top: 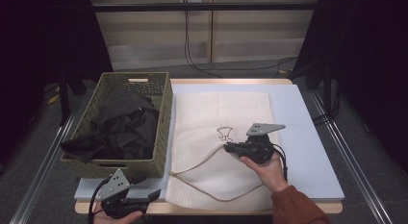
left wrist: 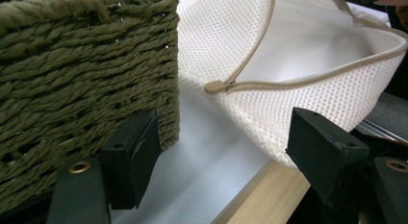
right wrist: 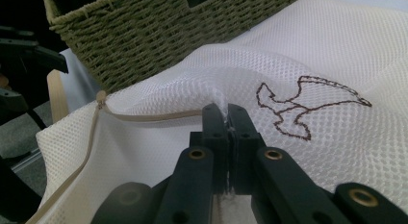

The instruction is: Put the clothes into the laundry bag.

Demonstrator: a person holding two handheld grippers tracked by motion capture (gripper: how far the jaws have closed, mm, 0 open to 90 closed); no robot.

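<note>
Centre frame, the right gripper [top: 230, 147] is clamped on the mesh bag's [top: 219, 113] top layer, lifting its mouth, while the left gripper [top: 153, 194], jaws apart at lower left, likely must fetch dark clothes [top: 122, 125] from the basket [top: 163, 108].

High cam overhead, facing fwd; gripper cams close, share mesh bag [left wrist: 308, 46].
</note>
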